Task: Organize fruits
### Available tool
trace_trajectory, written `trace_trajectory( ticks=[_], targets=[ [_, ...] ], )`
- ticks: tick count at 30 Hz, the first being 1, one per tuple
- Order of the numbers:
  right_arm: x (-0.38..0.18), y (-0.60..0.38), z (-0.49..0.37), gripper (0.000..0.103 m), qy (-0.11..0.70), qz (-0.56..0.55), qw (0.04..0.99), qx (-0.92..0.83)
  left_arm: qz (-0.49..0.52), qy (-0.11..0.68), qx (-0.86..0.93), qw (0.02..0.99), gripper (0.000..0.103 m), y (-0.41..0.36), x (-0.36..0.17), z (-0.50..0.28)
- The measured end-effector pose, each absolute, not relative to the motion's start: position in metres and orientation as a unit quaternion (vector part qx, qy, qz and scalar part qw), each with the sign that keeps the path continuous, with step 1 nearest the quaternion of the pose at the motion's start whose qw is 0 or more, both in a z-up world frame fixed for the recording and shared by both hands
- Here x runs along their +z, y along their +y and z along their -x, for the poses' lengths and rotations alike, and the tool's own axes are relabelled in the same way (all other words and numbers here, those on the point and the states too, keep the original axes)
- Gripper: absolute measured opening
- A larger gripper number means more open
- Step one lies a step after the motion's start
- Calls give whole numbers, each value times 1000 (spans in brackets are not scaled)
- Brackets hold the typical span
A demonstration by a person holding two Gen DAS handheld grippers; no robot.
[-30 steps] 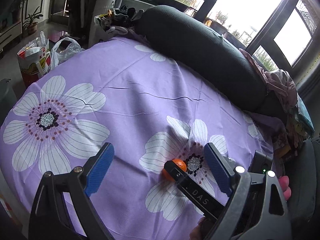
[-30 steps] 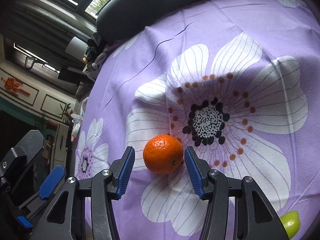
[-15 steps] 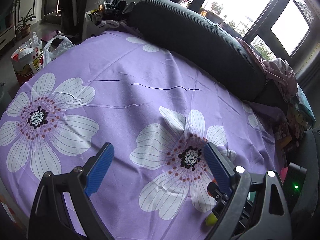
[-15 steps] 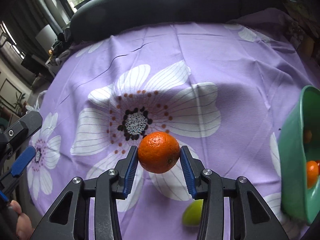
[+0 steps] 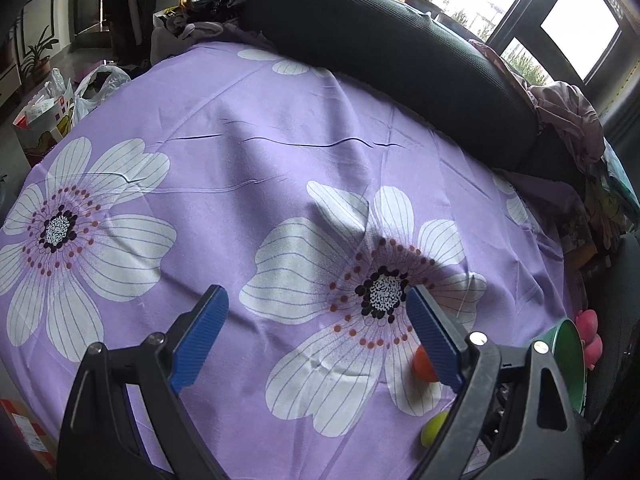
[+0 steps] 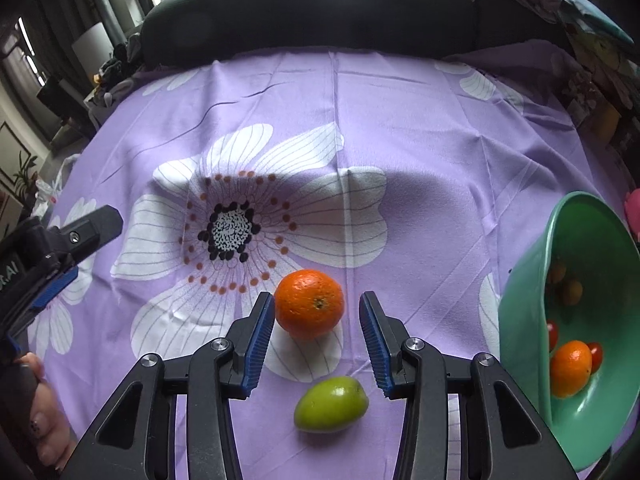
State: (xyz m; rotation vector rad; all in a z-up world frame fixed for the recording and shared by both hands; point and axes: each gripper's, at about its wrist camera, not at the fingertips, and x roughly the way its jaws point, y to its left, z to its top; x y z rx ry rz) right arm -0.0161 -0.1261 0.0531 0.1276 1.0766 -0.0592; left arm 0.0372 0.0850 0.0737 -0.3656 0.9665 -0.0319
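Note:
In the right wrist view an orange (image 6: 310,303) lies on the purple flowered cloth (image 6: 400,120), between the tips of my right gripper (image 6: 317,320), which is open around it; the left pad is close to or touching it. A small green fruit (image 6: 331,403) lies just below, between the fingers. A green bowl (image 6: 524,300) at the right holds another orange (image 6: 570,368) and small red and yellow fruits. My left gripper (image 5: 318,334) is open and empty over the cloth; the orange (image 5: 422,364), green fruit (image 5: 434,434) and bowl (image 5: 570,356) show at its right finger.
A long dark bolster (image 5: 380,52) lies along the far edge of the cloth, with crumpled clothes (image 5: 568,116) at its right end. Bags (image 5: 52,108) stand on the floor at the left. The left gripper (image 6: 60,256) shows at the right wrist view's left edge.
My right gripper carried the orange toward the bowl, then opened; the orange now lies on the cloth above the green fruit. The left gripper stayed open and shifted a little.

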Motion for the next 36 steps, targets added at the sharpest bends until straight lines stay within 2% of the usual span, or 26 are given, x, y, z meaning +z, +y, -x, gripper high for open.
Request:
trace_trajectory(
  ticks=[5,11,15,26,31,36],
  targets=[
    [70,-158,24,45,460,-129,878,-40,167,481,-55,859,88,68,68,-39],
    [65,-171,19,45,450,-210,868,-6,146,509,-113,841,76,38,58,-40],
    [57,-168,9,45,465,-233,854,11,130,516,-147,834,71,22,55,-37],
    [23,-157,-13,45,526,-259,809,46,117,549,-197,804,65,-3,34,-40],
    [13,-160,-15,45,542,-275,792,55,110,567,-205,790,54,-12,22,-42],
    [5,-160,-15,45,556,-276,782,55,114,568,-206,789,46,-14,18,-43]
  ],
)
